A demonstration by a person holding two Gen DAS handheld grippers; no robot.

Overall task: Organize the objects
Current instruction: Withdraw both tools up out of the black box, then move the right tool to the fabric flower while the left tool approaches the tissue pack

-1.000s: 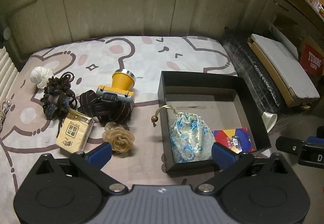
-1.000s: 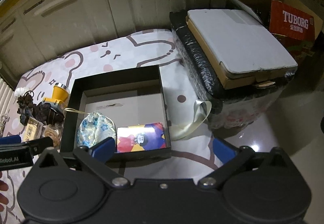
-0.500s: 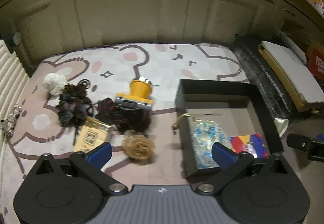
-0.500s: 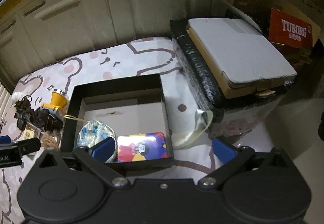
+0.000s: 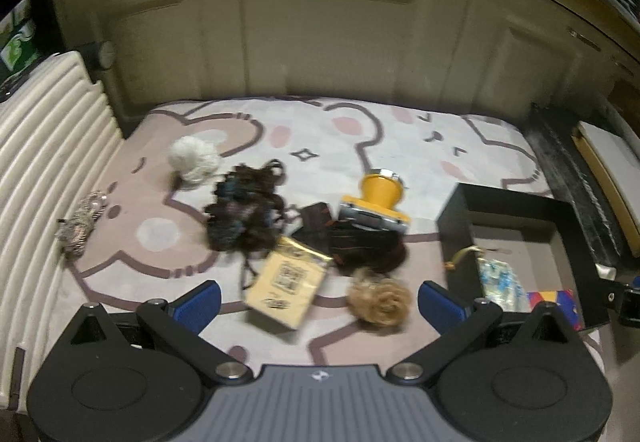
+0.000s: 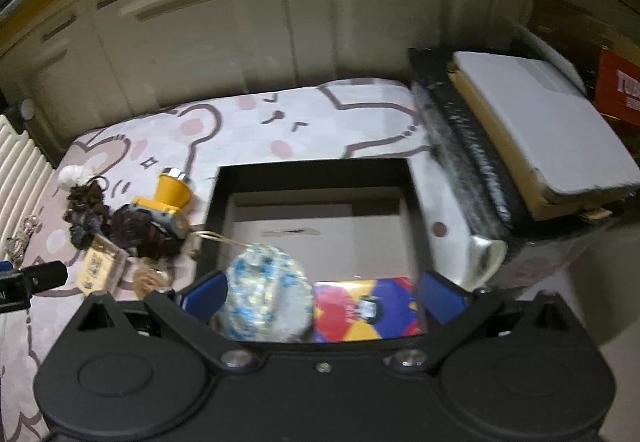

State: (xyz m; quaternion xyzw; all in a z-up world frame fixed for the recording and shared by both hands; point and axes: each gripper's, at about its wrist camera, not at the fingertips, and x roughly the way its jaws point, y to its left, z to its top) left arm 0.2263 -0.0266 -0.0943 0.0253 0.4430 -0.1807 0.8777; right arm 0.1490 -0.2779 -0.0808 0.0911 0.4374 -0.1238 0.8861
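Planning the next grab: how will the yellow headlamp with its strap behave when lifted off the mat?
The yellow headlamp looks rigid, so its body should pinch firmly. Its dark strap lies bunched and limp; it will probably dangle and may snag the yellow packet that appears to touch it.

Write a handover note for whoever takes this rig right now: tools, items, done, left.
Left tool: open, empty, over the mat facing the loose pile.
Right tool: open, empty, over the box's near edge.
Done: pouch and colourful card box lie in the black box.
Left on the mat: yellow packet, tan flower, headlamp with dark strap, dark yarn bundle, white ball, beaded piece.
Likely next: the packet or flower, nearest the left tool.
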